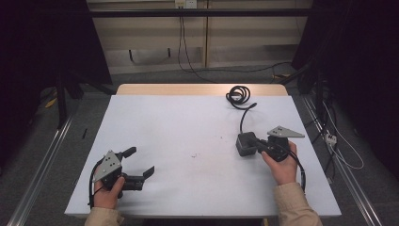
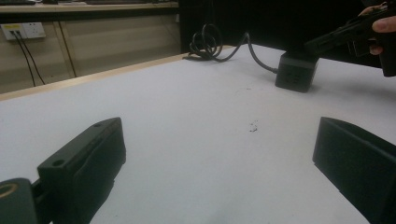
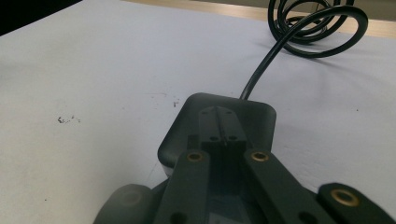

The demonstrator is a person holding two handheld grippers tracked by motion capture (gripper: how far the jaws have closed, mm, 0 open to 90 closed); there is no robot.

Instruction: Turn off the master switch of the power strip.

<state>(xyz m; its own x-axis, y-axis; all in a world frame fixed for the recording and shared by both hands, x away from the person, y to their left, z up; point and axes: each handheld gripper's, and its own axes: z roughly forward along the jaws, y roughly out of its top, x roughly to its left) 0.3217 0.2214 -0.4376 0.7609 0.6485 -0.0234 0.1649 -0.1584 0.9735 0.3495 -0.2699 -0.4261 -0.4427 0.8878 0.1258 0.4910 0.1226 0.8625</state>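
right gripper (image 1: pixel 256 142): jaws pressed together, tips resting on top of the black box (image 1: pixel 245 144), right of centre in the high view | box cord (image 1: pixel 239 97): coiled at upper right of the table (image 1: pixel 188 122) | left gripper (image 1: pixel 139 162): lower left, jaws wide apart, holding nothing

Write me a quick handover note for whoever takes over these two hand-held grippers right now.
Left hand-held gripper: open, holding nothing, low over the near left of the table.
Right hand-held gripper: jaws closed together, tips over the top of the dark cube; no grip on it.
Things: cube sits on the table right of centre; its cable runs to a coil at the far edge.
Done: nothing visibly moved or lifted.
Left: probably grasping the cube, then handling the cable.
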